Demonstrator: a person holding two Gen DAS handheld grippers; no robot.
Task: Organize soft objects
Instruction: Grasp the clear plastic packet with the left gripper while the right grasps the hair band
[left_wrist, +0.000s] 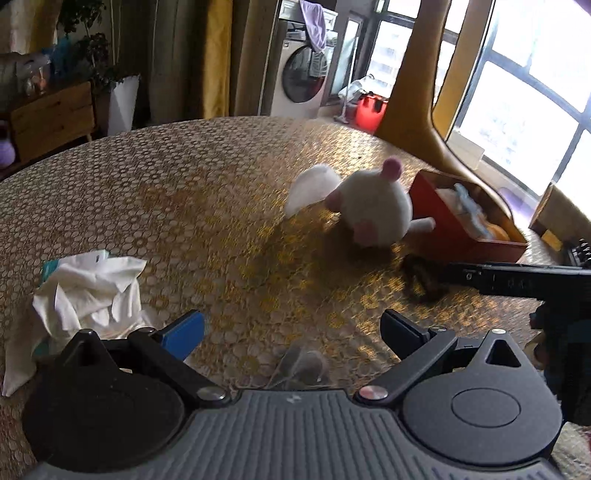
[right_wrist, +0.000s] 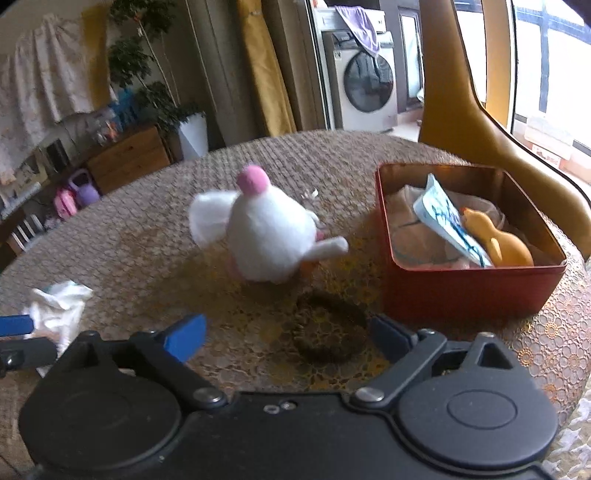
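Right wrist: tongs (right_wrist: 286, 338) wide, empty.

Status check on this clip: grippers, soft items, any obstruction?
Left gripper open, empty. Right gripper open over dark scrunchie. White plush outside red box. Nothing blocking.

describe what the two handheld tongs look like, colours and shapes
Both tongs match: the left tongs and right tongs have black linkage arms on silver pivot bolts, round black housings, and a ribbed dark grey body. Each finger ends in a blue pad. No cables or sleeves show.
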